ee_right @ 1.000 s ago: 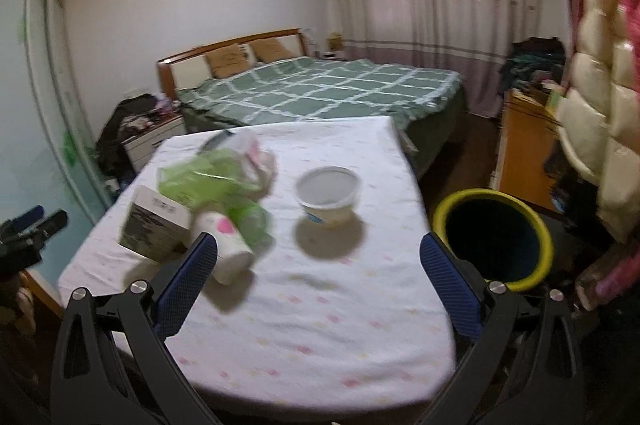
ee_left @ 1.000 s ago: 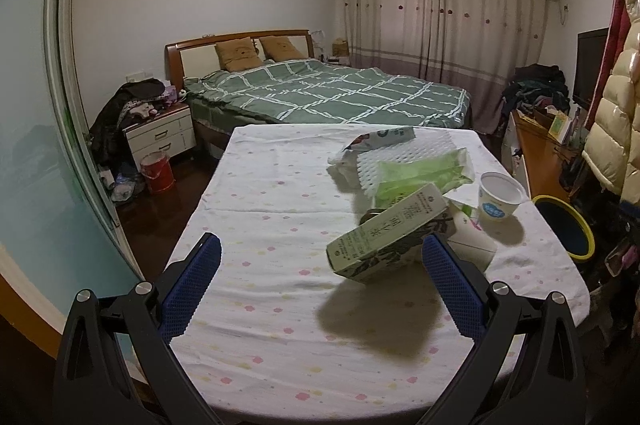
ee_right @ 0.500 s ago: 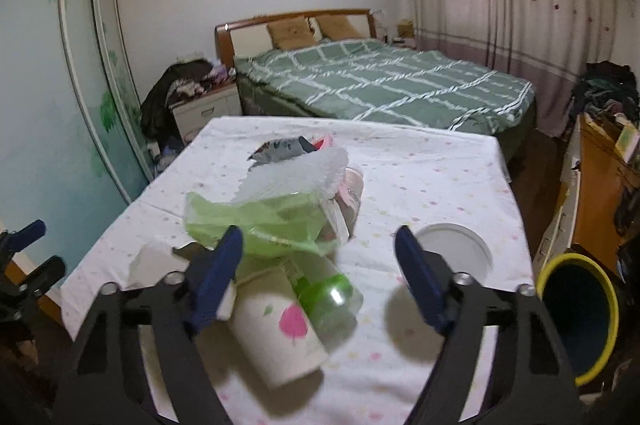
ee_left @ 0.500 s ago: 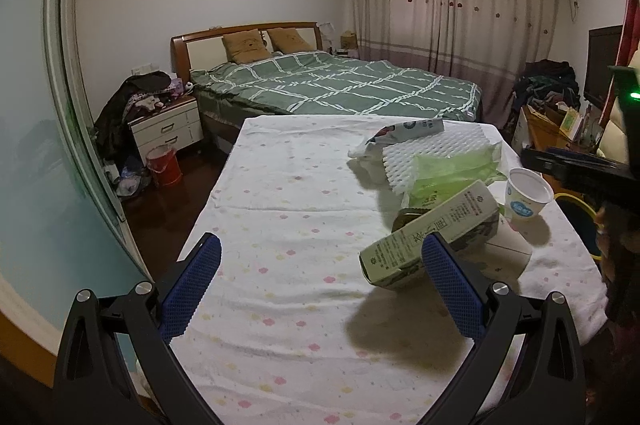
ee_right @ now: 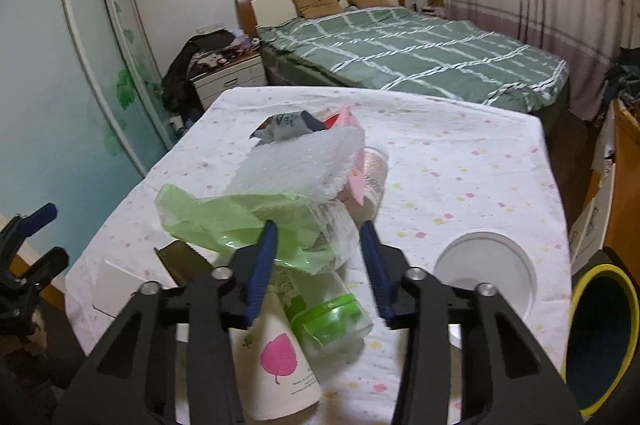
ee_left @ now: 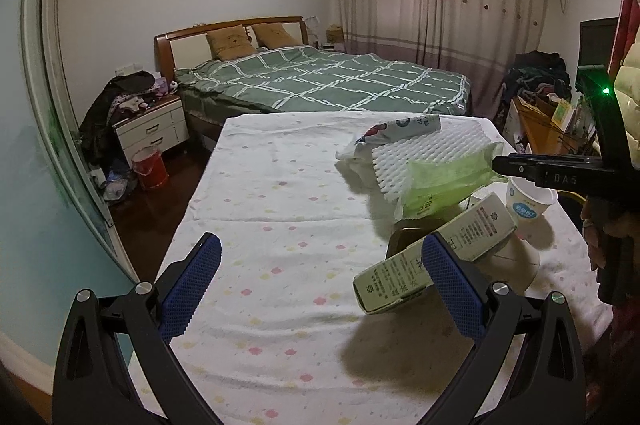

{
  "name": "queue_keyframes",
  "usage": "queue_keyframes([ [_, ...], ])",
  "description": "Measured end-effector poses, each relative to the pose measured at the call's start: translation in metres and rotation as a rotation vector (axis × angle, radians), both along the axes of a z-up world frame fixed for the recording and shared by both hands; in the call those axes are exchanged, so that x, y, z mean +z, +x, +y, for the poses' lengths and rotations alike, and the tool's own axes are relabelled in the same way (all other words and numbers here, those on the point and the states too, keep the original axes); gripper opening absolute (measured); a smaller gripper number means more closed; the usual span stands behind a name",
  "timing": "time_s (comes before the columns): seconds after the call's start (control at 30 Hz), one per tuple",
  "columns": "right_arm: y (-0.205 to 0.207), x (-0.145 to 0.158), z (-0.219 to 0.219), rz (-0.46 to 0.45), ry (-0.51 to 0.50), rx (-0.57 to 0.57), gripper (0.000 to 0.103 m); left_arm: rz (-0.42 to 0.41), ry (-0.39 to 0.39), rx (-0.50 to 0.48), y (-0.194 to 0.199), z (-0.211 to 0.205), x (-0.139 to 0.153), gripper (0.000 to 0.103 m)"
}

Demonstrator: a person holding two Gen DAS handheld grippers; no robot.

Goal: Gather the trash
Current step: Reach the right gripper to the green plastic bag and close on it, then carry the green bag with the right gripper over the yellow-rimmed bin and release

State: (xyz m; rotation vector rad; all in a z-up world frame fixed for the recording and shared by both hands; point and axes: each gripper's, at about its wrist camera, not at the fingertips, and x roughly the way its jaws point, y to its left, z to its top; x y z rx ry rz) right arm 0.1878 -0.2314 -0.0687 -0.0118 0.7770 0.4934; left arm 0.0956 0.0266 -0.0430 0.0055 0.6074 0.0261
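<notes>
On the spotted tablecloth (ee_left: 280,185) lies a trash pile: a snack bag (ee_left: 396,133), white foam net (ee_left: 424,153), green plastic bag (ee_left: 448,181), a tilted carton (ee_left: 400,277) and a white tub (ee_left: 528,201). My left gripper (ee_left: 322,285) stands open, short of the carton, with nothing between its fingers. My right gripper (ee_right: 318,261) hangs over the pile with its jaws closing. The green bag (ee_right: 240,221) and a clear bottle with a green cap (ee_right: 332,317) sit between them. A paper cup with a pink leaf (ee_right: 280,357) lies below.
A dark bin with a yellow rim (ee_right: 600,337) stands on the floor off the table's right edge, next to the white tub (ee_right: 484,265). A green-quilted bed (ee_left: 320,81) is behind the table, with a nightstand (ee_left: 152,129) and red bucket (ee_left: 150,169) to its left.
My right gripper swung left from over the white tub to over the pile, and its jaws narrowed. It now shows at the right of the left wrist view. My left gripper crept forward.
</notes>
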Motion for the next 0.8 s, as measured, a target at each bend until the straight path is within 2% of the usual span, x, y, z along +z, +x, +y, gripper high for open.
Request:
queue_keyframes([
  [0.1, 0.001, -0.001, 0.001, 0.012, 0.004, 0.033, 0.021, 0.0, -0.005, -0.004, 0.004, 0.0, 0.0, 0.099],
  [0.17, 0.0, 0.001, 0.001, 0.004, -0.009, 0.028, 0.006, -0.001, -0.004, -0.005, 0.005, -0.001, 0.0, 0.099],
  [0.4, -0.02, 0.005, -0.004, -0.023, 0.001, 0.034, 0.001, -0.003, -0.011, -0.018, 0.005, -0.004, -0.001, 0.099],
  [0.67, -0.05, 0.035, -0.024, -0.112, 0.052, 0.004, 0.001, -0.012, -0.012, -0.041, 0.0, -0.008, 0.001, 0.099],
  [0.8, -0.062, 0.054, -0.05, -0.156, 0.075, -0.071, 0.001, -0.016, -0.008, -0.063, -0.004, -0.015, 0.003, 0.099],
])
